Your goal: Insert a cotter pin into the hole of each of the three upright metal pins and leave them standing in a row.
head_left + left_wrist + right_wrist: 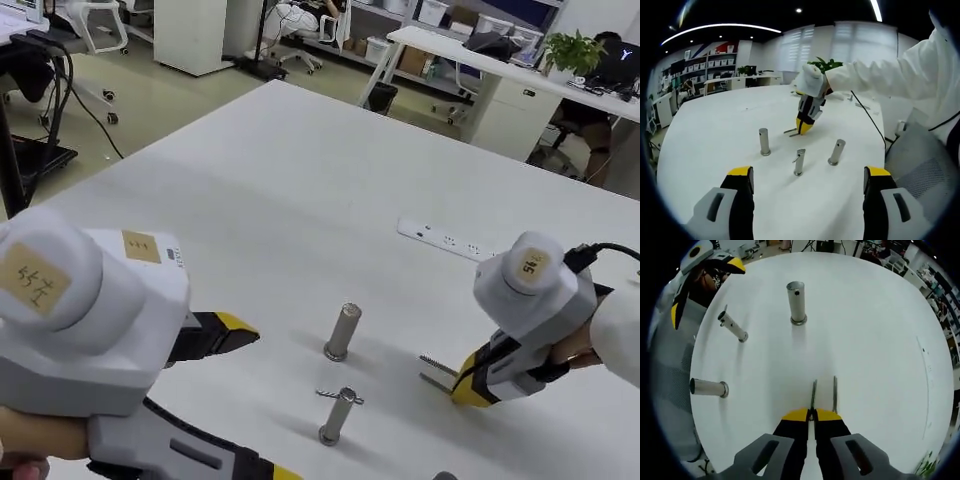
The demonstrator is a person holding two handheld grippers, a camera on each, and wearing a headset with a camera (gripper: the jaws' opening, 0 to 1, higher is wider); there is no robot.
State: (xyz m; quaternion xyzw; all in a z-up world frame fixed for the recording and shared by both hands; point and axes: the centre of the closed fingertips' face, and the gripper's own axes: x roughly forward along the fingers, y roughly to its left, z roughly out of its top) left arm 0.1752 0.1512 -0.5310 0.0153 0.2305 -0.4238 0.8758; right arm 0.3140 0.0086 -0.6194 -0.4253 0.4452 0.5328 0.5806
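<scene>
The right gripper [813,415] has its jaws pinched shut on a cotter pin [835,395], whose two legs stick out over the white table [300,180] toward the far metal pin [343,330], to its right and clear of it. The left gripper [807,175] sits left of the row, jaws spread wide with nothing between them. The middle metal pin [337,415] carries a second cotter pin [340,396] through its top, the near metal pin [837,151] stands bare, and all three are upright in a line.
</scene>
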